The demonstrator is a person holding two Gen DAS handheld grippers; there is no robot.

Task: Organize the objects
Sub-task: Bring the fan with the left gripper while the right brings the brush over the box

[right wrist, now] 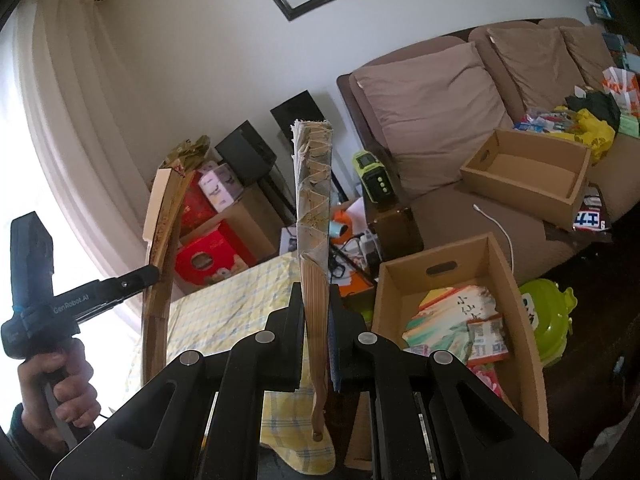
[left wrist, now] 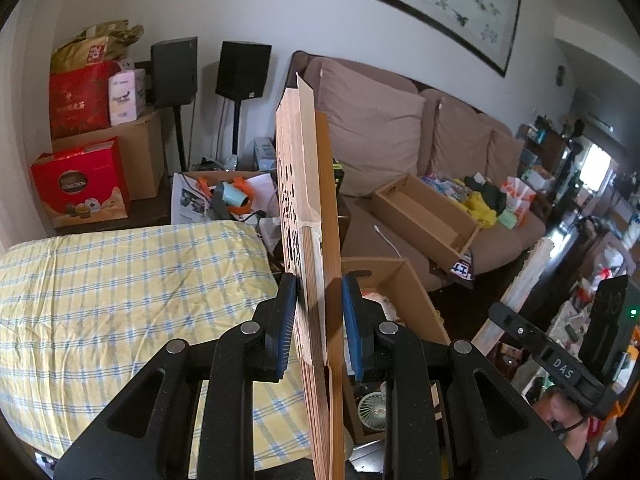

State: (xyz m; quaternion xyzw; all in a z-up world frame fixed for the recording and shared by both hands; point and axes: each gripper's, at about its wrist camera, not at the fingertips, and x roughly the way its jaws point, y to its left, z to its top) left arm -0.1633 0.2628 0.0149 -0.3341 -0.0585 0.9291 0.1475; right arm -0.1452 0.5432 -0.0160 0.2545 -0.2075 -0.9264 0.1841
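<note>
My left gripper [left wrist: 319,312] is shut on a folded brown paper fan [left wrist: 308,208] with black writing, held upright in the air. That fan also shows in the right wrist view [right wrist: 160,240] at left, with the left gripper [right wrist: 154,274] on it. My right gripper [right wrist: 316,328] is shut on a second folded fan [right wrist: 314,208] with grey-gold paper and wooden ribs, also upright. It appears in the left wrist view [left wrist: 520,288] at right. An open cardboard box [right wrist: 516,280] below right holds several flat fans and cards [right wrist: 456,320].
A yellow checked cushion [left wrist: 120,300] lies below left. A brown sofa [left wrist: 400,216] carries a second open cardboard box [right wrist: 528,172] and a pile of bags. A green toy [right wrist: 548,320] sits right of the box. Red gift boxes [left wrist: 80,184] and speakers stand at the back wall.
</note>
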